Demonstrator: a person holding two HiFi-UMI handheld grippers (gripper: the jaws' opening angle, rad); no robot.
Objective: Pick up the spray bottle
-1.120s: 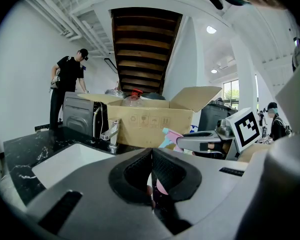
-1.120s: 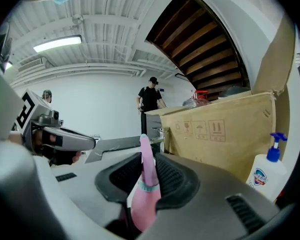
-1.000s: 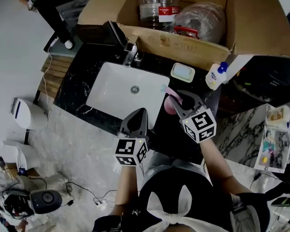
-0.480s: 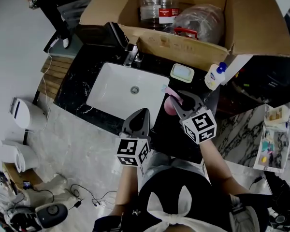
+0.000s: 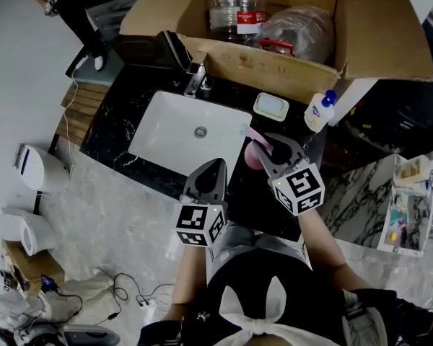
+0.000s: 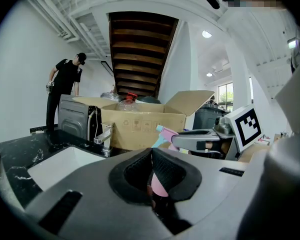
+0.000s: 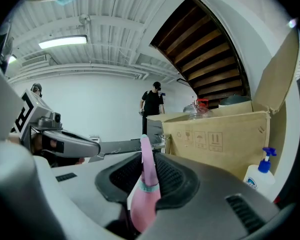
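Right tool (image 5: pixel 276 150) clenched on the pink spray bottle (image 5: pixel 253 155), upright at the black desk (image 5: pixel 123 107) just beside the white sink (image 5: pixel 169 132). Left tool (image 5: pixel 213 167) closed on nothing, near the bottle

The spray bottle (image 7: pixel 145 194) is pink with a pale teal band. The desk (image 5: pixel 123 132) is black marble veined white, and its sink (image 5: pixel 166 132) is white. The box (image 5: pixel 382 27) is brown cardboard. The left gripper (image 5: pixel 211 170) and right gripper (image 5: pixel 273 150) are grey, with black-and-white marker squares on their cubes.

Cardboard box (image 5: pixel 274 67) w/ bottles (image 5: pixel 234 6) behind sink (image 5: pixel 169 125); pump bottle (image 5: pixel 318 112) nr box.
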